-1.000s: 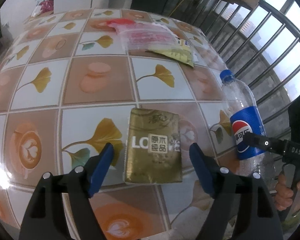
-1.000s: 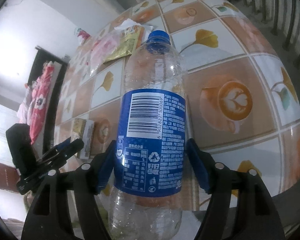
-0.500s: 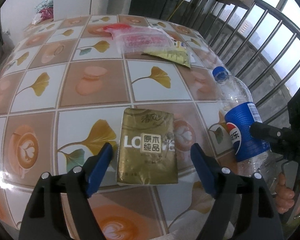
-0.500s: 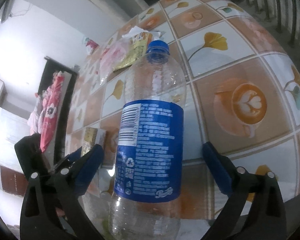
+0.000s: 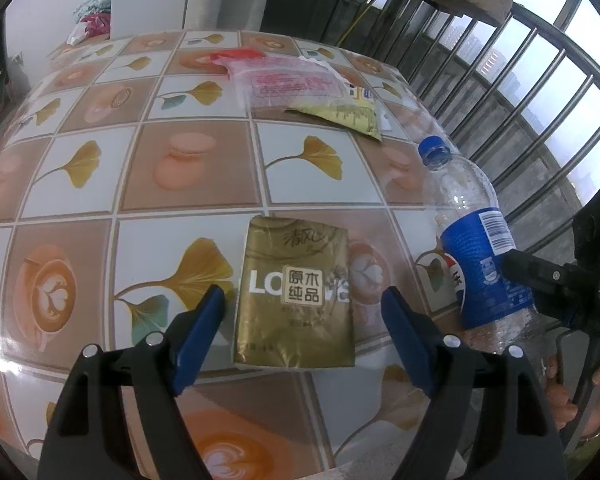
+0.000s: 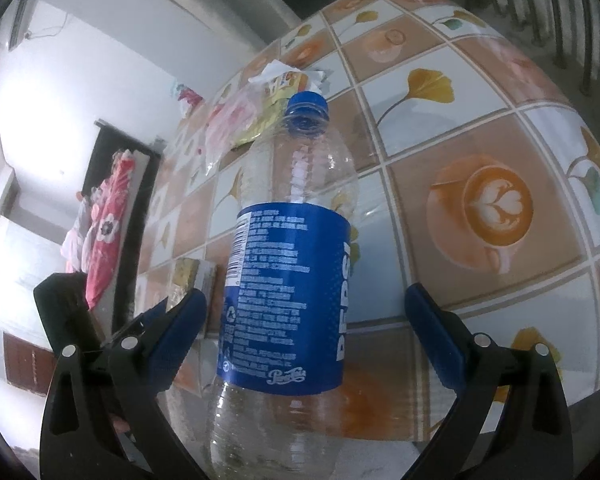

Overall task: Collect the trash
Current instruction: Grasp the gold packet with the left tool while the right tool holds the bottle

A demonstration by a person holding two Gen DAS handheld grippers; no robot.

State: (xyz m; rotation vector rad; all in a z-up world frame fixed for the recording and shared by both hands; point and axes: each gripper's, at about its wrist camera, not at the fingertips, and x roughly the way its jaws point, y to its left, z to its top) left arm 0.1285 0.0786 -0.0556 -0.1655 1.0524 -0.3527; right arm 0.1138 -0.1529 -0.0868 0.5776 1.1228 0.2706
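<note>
On the tablecloth (image 5: 204, 168), gold pack (image 5: 296, 292) lay between spread left gripper (image 5: 302, 312) fingers; bottle (image 6: 288, 280) untouched between spread right gripper (image 6: 306, 328) fingers.

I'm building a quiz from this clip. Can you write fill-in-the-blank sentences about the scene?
1. The bottle has a ___ cap.
2. The right gripper has its jaws ___ on either side of the bottle.
3. The tissue pack between the left gripper fingers is ___ in colour.

Missing words: blue; open; gold
</note>
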